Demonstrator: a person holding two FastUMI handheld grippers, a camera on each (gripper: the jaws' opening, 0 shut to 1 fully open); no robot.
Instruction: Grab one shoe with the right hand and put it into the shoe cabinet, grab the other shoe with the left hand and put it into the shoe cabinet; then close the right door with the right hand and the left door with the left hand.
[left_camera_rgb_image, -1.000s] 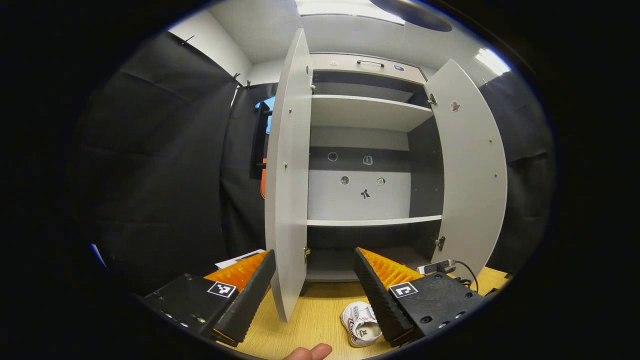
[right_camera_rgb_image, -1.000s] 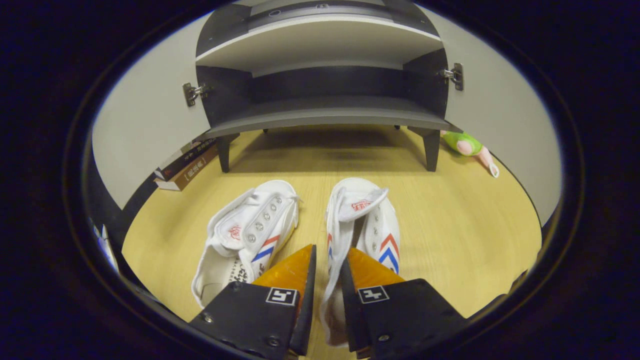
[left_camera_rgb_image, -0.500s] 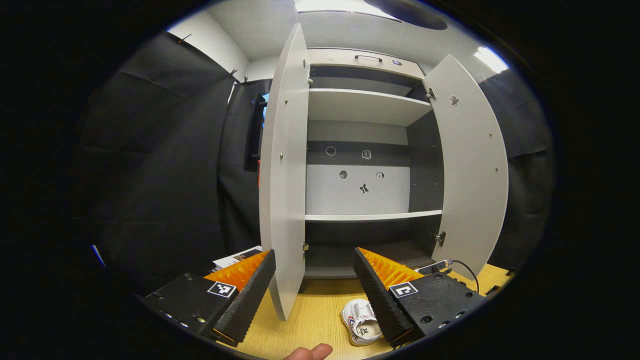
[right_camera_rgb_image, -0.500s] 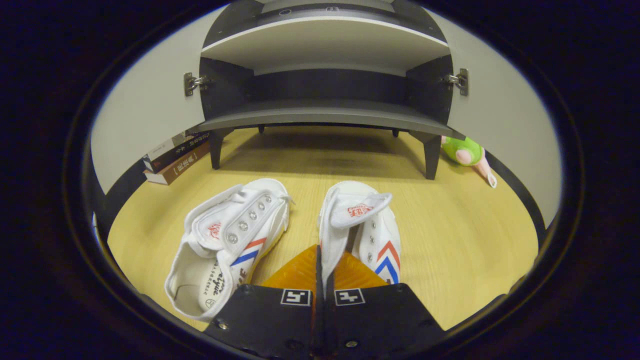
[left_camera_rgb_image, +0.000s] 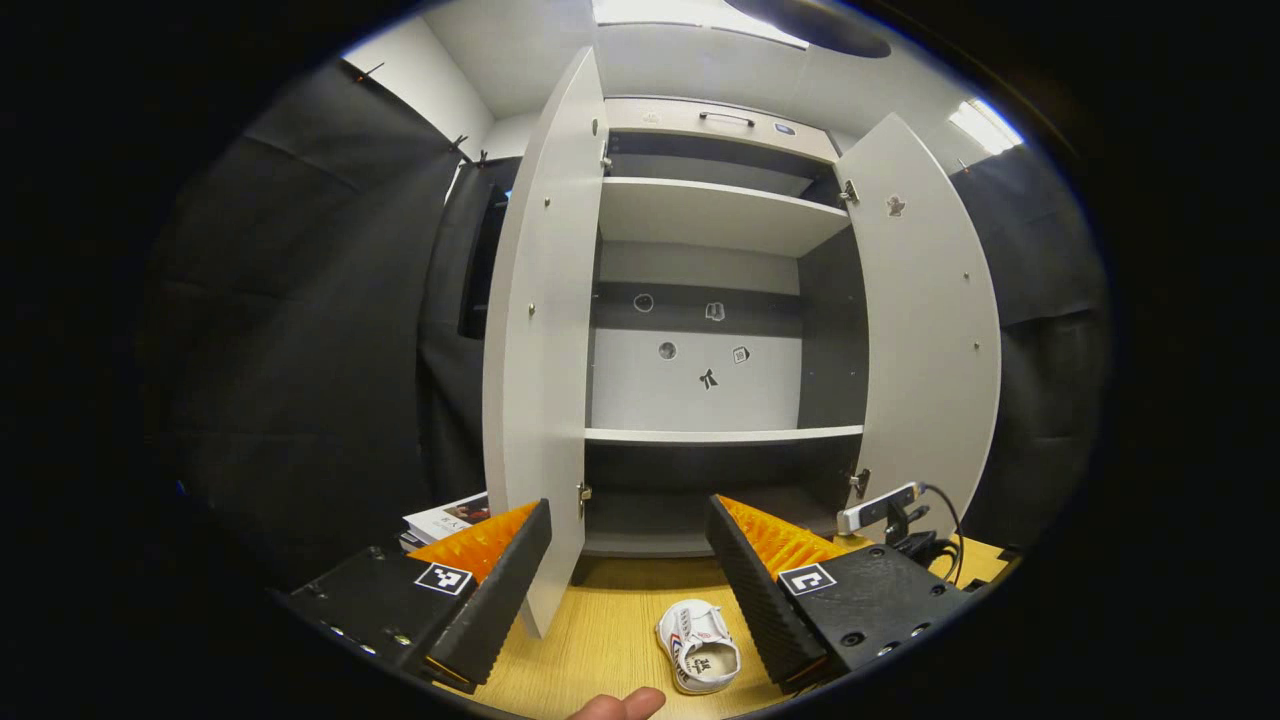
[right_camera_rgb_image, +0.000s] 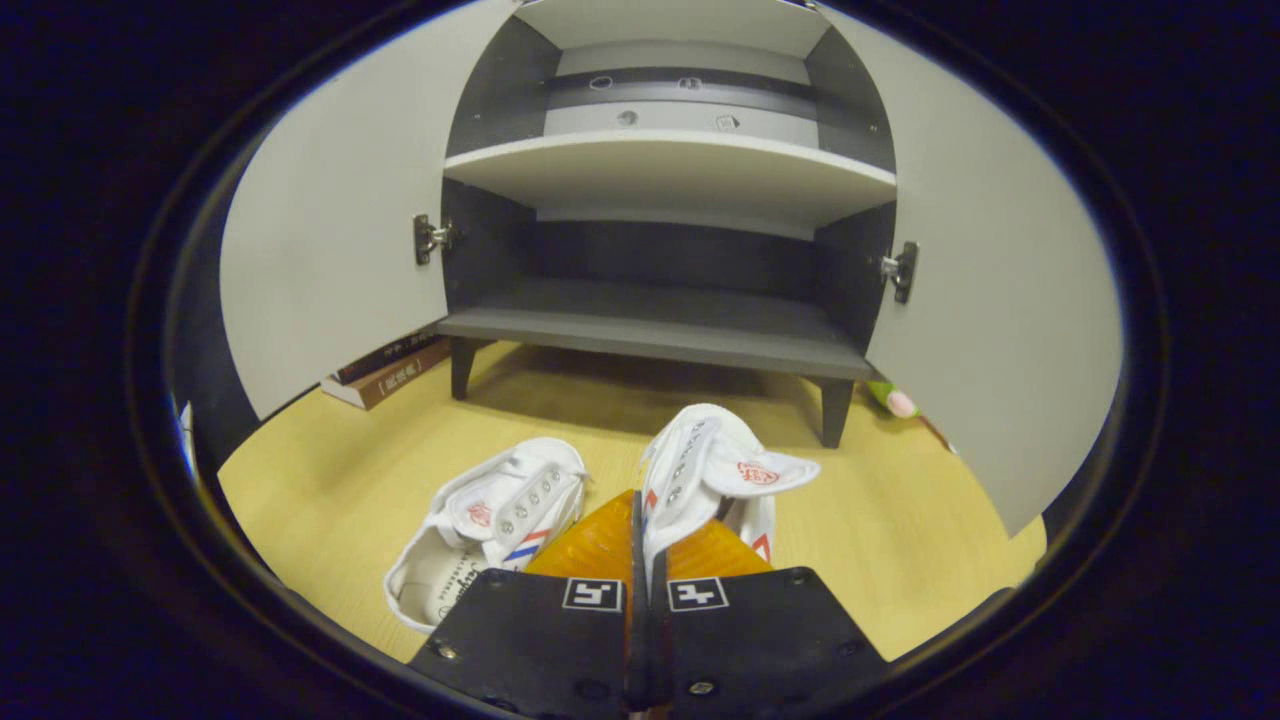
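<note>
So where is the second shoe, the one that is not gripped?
In the right gripper view, it lies on the wooden floor in front of the open cabinet, just left of the gripped shoe.

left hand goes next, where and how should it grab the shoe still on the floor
Take the second shoe by the sidewall of its open heel collar, one finger inside the mouth, one outside, coming down from above and behind. It lies on the floor with that opening facing up and near, the toe toward the cabinet. The left hand-held gripper is open.
</note>
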